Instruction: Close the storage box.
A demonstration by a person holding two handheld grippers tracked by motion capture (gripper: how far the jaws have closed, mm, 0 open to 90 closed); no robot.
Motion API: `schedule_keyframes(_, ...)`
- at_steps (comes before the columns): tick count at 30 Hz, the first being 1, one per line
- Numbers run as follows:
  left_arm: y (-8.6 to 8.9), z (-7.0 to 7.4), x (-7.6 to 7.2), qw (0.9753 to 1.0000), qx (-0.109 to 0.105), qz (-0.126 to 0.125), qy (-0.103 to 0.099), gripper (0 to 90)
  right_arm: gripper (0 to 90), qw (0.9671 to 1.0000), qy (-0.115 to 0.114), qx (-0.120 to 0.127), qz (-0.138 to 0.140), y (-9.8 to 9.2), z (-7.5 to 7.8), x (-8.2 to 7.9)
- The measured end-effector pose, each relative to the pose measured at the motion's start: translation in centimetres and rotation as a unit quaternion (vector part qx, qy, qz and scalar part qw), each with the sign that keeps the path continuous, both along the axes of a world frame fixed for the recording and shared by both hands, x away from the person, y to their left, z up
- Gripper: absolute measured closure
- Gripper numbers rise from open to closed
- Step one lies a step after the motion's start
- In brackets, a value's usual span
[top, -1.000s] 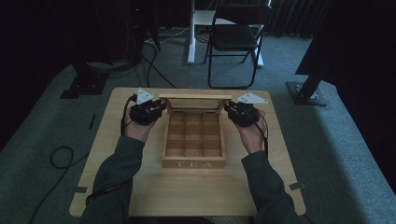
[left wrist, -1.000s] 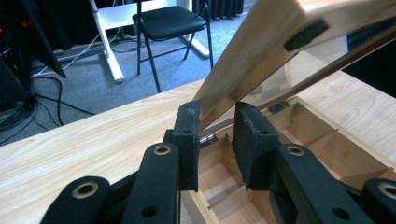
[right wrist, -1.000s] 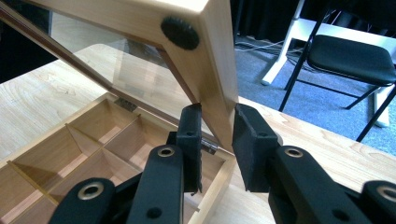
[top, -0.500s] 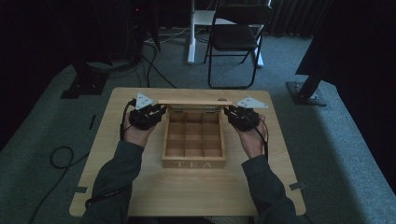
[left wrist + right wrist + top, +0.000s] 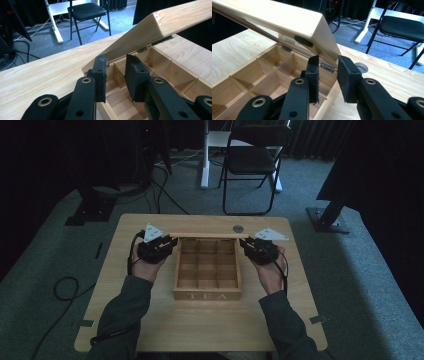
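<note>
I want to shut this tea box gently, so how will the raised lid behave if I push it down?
The lid looks like stiff solid wood, so it should not flex. It hangs on small hinges at the back wall, so it would probably swing rather than slide. Tilted over the compartments, it may drop shut quickly once released.

Tea box (image 5: 207, 290) mid-table, my grippers flanking it.
I've got the left gripper (image 5: 159, 246) at its left rear corner, the right gripper (image 5: 254, 247) at its right rear; lid (image 5: 205, 234) raised behind, folding chair (image 5: 252, 160) beyond the table (image 5: 150, 320).
</note>
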State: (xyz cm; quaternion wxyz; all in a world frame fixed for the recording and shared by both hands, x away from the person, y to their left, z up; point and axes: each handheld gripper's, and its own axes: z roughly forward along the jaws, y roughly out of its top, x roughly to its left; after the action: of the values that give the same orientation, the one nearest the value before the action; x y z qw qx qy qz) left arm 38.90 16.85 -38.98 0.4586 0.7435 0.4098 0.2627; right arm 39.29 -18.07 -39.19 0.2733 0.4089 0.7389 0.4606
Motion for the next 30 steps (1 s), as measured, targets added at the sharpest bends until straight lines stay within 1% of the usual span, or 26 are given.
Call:
schedule_keyframes(7, 0.0, -0.3, -0.4, 1.0000, -0.002, -0.001, 0.003, 70.7, 70.0, 1.0000, 0.001, -0.001, 0.001, 0.1, -0.1, -0.5)
schedule_keyframes(13, 0.0, -0.6, -0.7, 1.0000, 0.003, -0.002, 0.005, 70.4, 69.4, 1.0000, 0.001, -0.003, 0.000, 0.1, -0.4, -1.0)
schedule_keyframes(17, -0.1, -0.8, -1.0, 1.0000, 0.007, -0.001, 0.004, 70.3, 69.4, 1.0000, -0.002, -0.006, -0.002, 0.2, -0.6, -1.3)
schedule_keyframes(20, -0.1, -0.8, -1.0, 1.0000, 0.006, 0.000, 0.006, 69.9, 69.4, 1.0000, -0.003, -0.006, -0.003, 0.2, -0.7, -1.6)
schedule_keyframes(24, -0.2, -1.2, -1.4, 0.9999, 0.010, 0.000, 0.007, 69.6, 69.0, 1.0000, -0.004, -0.007, -0.005, 0.3, -0.9, -2.1)
schedule_keyframes(26, -0.2, -1.3, -1.5, 0.9999, 0.008, 0.000, 0.008, 69.4, 68.8, 0.9999, -0.006, -0.008, -0.006, 0.3, -1.0, -2.3)
schedule_keyframes(30, -0.2, -1.5, -1.8, 0.9999, 0.011, 0.000, 0.007, 69.0, 68.1, 0.9999, -0.006, -0.010, -0.007, 0.3, -1.1, -2.7)
